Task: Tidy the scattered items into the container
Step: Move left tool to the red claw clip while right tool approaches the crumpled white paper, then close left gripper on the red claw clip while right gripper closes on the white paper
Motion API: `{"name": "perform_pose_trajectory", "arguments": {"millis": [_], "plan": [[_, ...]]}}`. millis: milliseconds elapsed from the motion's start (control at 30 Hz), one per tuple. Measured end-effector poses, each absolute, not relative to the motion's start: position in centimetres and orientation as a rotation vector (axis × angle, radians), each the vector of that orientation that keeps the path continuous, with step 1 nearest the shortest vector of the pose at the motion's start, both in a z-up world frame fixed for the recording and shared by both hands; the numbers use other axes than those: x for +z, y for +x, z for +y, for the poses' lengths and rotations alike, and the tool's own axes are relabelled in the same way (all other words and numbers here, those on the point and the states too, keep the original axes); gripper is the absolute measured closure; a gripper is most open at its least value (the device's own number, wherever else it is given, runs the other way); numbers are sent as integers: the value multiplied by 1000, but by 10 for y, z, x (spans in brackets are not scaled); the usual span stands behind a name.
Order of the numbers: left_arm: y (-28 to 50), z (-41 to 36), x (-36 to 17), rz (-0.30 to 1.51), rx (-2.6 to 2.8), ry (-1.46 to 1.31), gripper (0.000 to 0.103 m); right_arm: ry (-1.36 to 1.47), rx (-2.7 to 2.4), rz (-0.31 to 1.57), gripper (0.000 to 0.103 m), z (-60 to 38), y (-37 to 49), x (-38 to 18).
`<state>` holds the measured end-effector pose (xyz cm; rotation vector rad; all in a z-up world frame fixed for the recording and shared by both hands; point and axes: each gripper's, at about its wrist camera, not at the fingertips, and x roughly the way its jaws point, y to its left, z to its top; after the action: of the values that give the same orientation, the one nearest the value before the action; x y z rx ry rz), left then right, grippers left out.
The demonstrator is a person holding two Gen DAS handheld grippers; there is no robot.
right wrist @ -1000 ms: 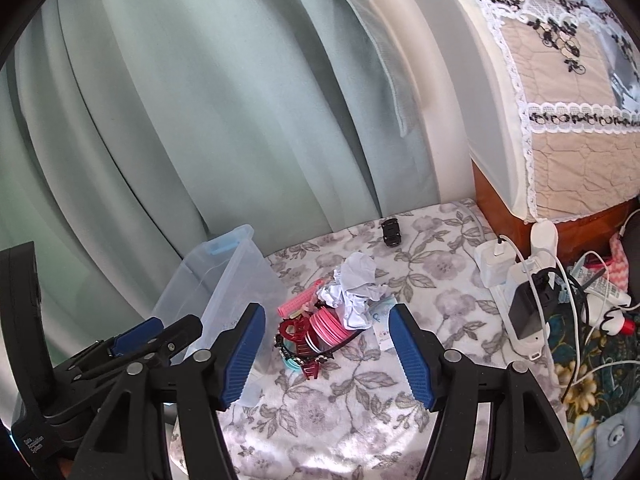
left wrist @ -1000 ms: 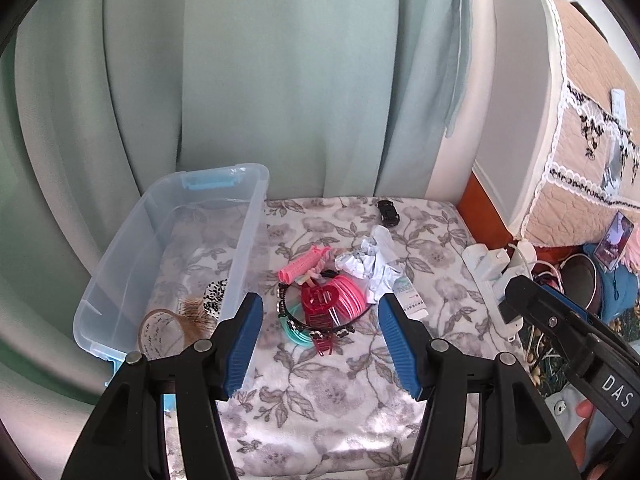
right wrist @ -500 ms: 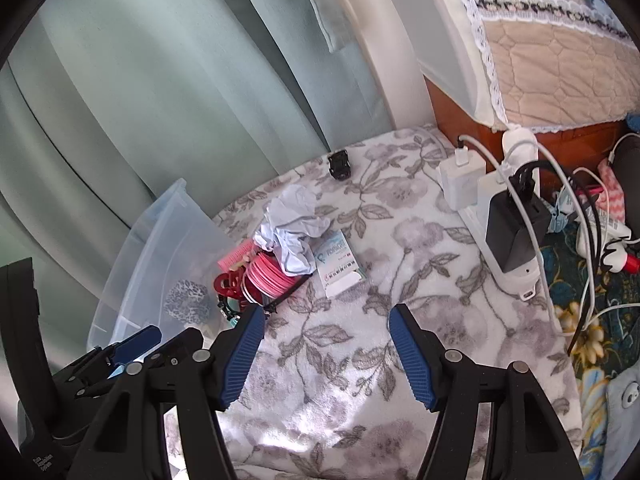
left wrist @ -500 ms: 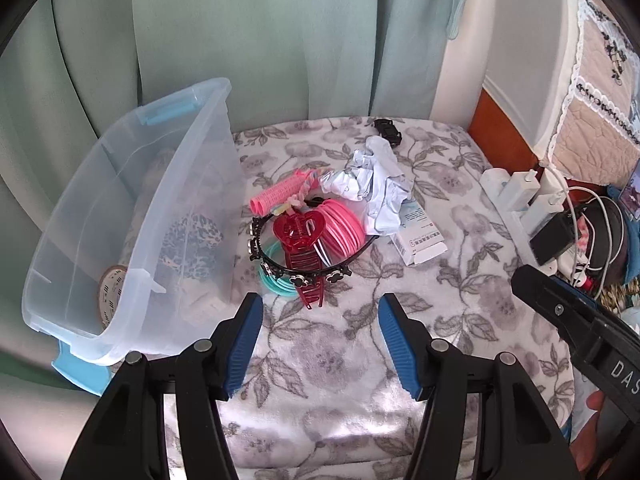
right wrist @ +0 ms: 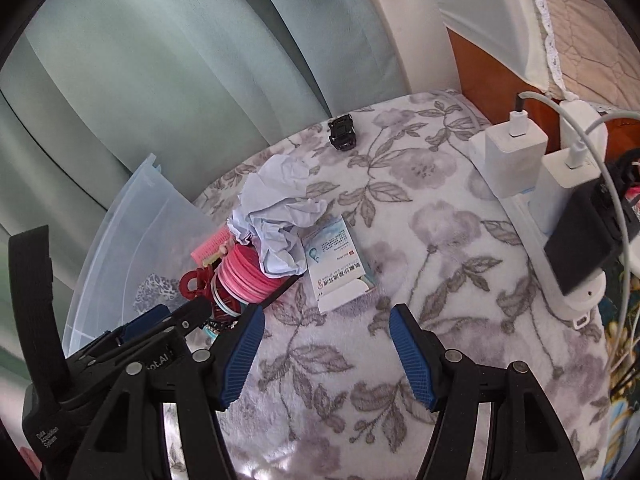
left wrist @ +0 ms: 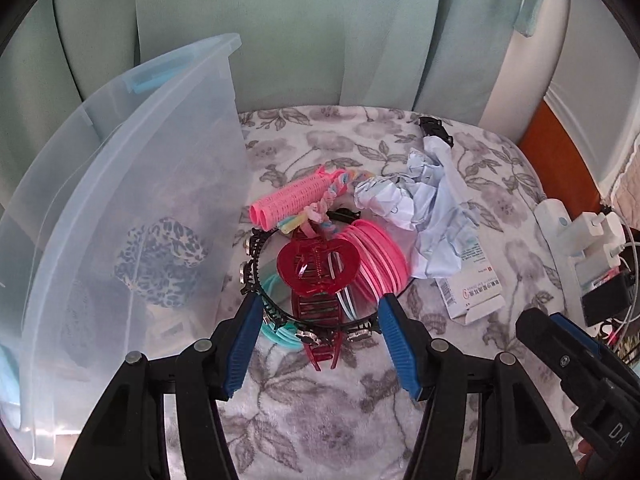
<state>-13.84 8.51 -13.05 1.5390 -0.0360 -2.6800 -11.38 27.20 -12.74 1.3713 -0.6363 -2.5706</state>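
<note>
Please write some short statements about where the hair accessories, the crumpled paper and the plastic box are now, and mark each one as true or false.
1. The red heart-shaped hair claw clip lies inside the clear plastic storage box. False: it lies on the floral blanket, beside the box.
2. The crumpled pale blue paper partly covers the small white printed carton. True.
3. The left claw grips the pink hair rollers. False: it is open and empty, and the rollers lie on the blanket.
4. A leopard-print fabric item is inside the box. True.
5. The small black clip lies apart from the pile, near the curtain. True.
</note>
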Motion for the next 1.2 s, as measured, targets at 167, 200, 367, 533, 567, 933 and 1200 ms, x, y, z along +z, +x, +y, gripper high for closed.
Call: {"name": "perform_pose_trajectory", "arguments": {"millis": [167,200,367,533,567,933,1200], "plan": [[-153,79,-140,24,-2669,1566,42,1365,-2522,-681,34,266,-144,-134],[-155,77,-141,35,-2670,1568,42,1358,-2510,-685,34,263,-149,-134],[-162,78,-137,26,-2703,1553,42,1337,-2467,-665,32,248,-175,-138],[-167,81,-132,36,-2742,1555,50,1340,-2446,-672,32,238,-197,-148],[-168,80,-132,45,-2748,1557,54,1340,-2443,-669,32,236,-200,-150],[-167,70,-132,130,-2787,1565,57,1345,-2447,-683,32,231,-226,-164],[-161,73,-121,129,-2813,1539,57,1273,-2484,-712,50,242,-212,-148]]}}
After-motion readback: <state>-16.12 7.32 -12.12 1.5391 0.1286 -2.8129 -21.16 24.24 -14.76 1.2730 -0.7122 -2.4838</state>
